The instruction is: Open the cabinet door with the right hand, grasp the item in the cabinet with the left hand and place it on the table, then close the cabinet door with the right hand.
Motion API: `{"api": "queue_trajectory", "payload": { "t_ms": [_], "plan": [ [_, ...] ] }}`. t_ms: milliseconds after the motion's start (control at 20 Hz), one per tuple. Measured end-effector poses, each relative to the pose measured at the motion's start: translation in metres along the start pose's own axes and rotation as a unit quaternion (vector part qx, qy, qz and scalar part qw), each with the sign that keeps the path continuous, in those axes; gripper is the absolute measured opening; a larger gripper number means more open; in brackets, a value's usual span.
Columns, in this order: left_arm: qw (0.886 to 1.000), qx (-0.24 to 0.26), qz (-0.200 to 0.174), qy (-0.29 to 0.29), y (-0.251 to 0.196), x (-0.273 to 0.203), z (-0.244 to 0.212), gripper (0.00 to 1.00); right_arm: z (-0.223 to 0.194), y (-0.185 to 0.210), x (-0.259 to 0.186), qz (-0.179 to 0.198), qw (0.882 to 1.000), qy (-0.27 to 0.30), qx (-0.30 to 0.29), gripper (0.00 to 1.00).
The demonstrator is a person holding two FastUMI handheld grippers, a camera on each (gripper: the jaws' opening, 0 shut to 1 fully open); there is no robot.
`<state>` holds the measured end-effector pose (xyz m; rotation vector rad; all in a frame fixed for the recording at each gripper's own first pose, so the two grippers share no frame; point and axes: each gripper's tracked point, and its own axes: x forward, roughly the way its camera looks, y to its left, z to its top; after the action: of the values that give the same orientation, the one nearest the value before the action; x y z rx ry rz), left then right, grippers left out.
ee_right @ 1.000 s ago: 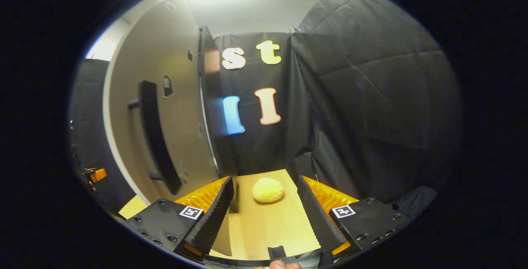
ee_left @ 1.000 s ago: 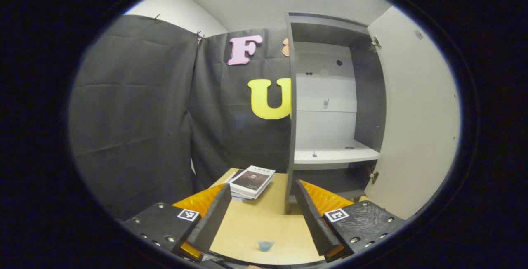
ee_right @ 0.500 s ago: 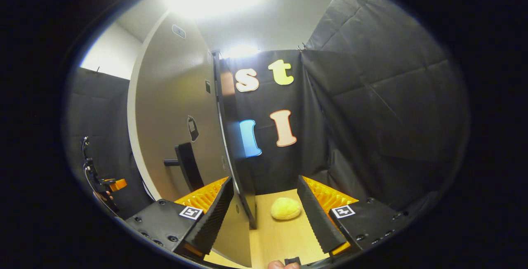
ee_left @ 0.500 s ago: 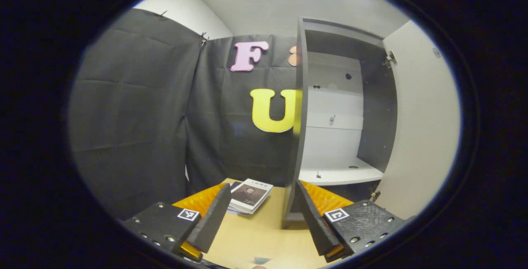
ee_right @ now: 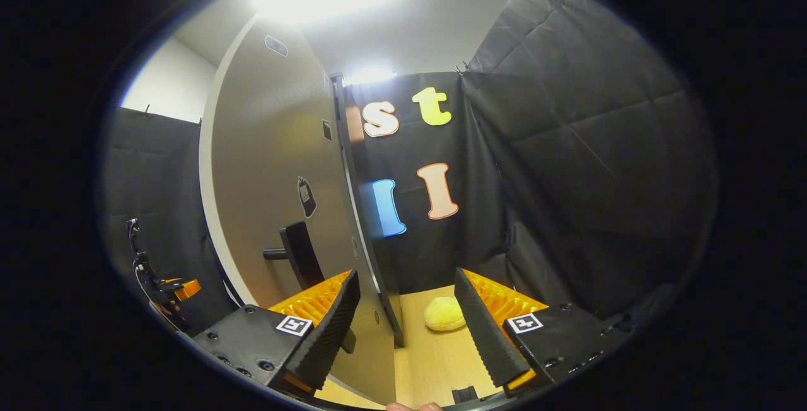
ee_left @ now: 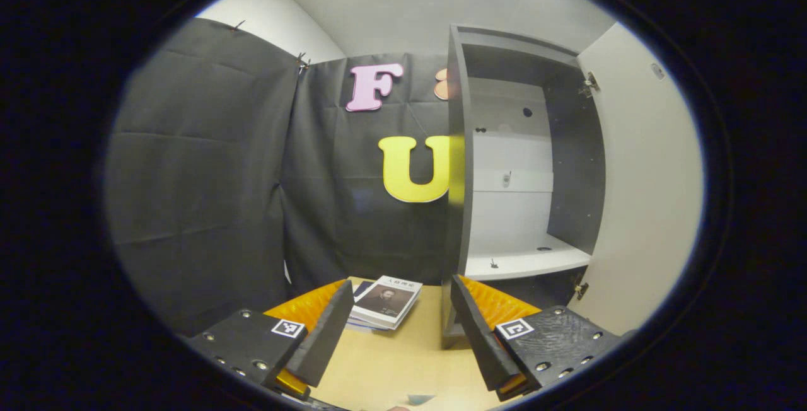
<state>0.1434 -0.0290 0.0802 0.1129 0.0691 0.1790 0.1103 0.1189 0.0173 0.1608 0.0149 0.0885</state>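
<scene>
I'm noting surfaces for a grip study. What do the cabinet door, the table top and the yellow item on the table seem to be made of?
Cabinet door: likely laminated board, smooth pale satin face that catches the ceiling light, with a dark handle.
Table top: looks like light wood or wood-look laminate, matte tan.
Yellow item: probably soft foam or plush; rounded, dull, slightly dimpled surface.

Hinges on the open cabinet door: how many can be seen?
2: upper hinge near the door's top, lower hinge near its bottom, below the shelf.
</scene>
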Motion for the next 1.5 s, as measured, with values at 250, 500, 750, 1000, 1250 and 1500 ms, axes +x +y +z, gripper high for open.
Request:
{"api": "queue_trajectory", "payload": {
  "t_ms": [250, 500, 750, 1000, 1250, 1500],
  "plan": [
    [1.0, 0.005, -0.017, 0.014, 0.003, 0.011, -0.021, 0.92, -0.009, 0.04, 0.006, 0.031, 0.999, 0.008, 0.018, 0.96],
    [0.999, -0.008, -0.032, 0.031, 0.017, 0.021, -0.039, 0.92, -0.021, 0.084, -0.005, 0.067, 0.997, 0.02, 0.019, 0.96],
    [0.999, -0.02, -0.019, 0.036, 0.048, 0.029, -0.048, 0.94, -0.023, 0.098, -0.001, 0.078, 0.997, 0.024, 0.0, 0.96],
    [0.998, -0.049, -0.008, 0.043, 0.066, 0.035, -0.057, 0.92, -0.024, 0.102, -0.001, 0.09, 0.995, 0.029, -0.007, 0.96],
    [0.999, -0.031, -0.009, 0.038, 0.069, 0.034, -0.055, 0.94, -0.034, 0.135, 0.019, 0.115, 0.993, 0.037, -0.005, 0.96],
    [0.999, -0.02, -0.011, 0.034, 0.069, 0.032, -0.053, 0.92, -0.041, 0.174, 0.023, 0.156, 0.987, 0.042, -0.009, 0.96]
  ]
}}
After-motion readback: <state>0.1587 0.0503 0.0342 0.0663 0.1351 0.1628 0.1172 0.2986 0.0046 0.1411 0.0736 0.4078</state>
